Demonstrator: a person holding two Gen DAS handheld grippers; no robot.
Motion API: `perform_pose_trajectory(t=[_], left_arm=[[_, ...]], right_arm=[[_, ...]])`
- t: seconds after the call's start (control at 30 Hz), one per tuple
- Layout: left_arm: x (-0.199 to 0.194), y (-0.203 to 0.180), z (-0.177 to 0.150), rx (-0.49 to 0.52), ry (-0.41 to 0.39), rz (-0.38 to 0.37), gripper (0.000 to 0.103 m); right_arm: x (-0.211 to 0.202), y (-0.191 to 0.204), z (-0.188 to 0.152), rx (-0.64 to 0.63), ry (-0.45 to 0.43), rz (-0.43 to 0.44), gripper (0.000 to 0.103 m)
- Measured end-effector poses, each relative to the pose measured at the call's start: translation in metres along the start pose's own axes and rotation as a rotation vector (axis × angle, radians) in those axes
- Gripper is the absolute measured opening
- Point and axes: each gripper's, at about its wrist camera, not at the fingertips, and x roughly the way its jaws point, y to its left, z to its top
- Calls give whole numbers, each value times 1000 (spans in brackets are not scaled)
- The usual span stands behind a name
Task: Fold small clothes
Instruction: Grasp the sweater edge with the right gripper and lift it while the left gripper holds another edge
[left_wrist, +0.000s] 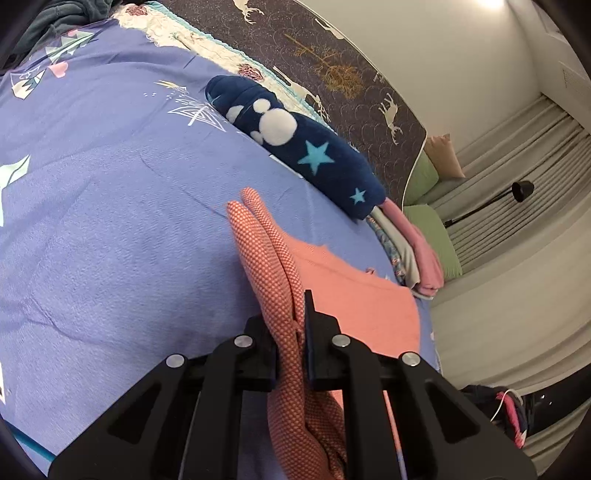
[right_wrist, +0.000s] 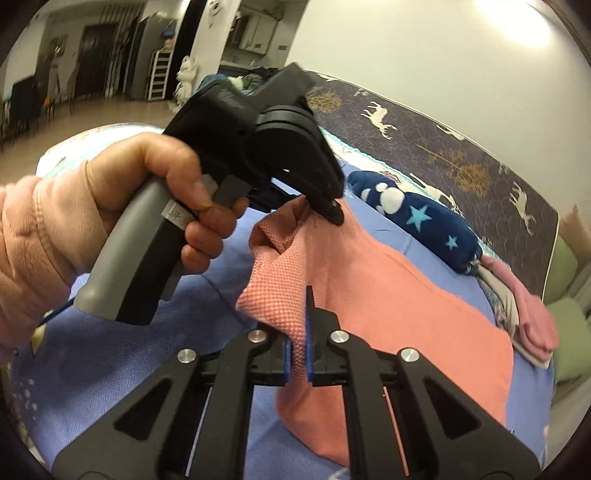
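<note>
A salmon-pink small garment (left_wrist: 354, 295) lies on the purple bedspread (left_wrist: 110, 221), one edge lifted off it. My left gripper (left_wrist: 291, 317) is shut on a bunched fold of that edge, which runs up between its fingers. My right gripper (right_wrist: 297, 332) is shut on a lower part of the same lifted edge of the pink garment (right_wrist: 388, 288). In the right wrist view the left gripper (right_wrist: 334, 212) hangs above it, held by a hand in a pink sleeve, pinching the cloth's upper corner.
A navy fleece roll with stars (left_wrist: 295, 144) lies along the far side of the bed. A stack of folded clothes (left_wrist: 417, 251) sits at the bed's right edge. A dark deer-print headboard (left_wrist: 351, 85) stands behind. A black lamp (left_wrist: 517, 192) stands beyond the bed.
</note>
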Motion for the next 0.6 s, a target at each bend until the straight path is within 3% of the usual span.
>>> perform_pose_trajectory(t=[0.33,0.6], left_arm=[[22,-68,-1,24,-19,3,11],[61,-130,-23,97,-1,24,10]], right_arm=[[-31,-71,-21,220,-21,39,5],[-53,-142,-67,431,0,92,4]])
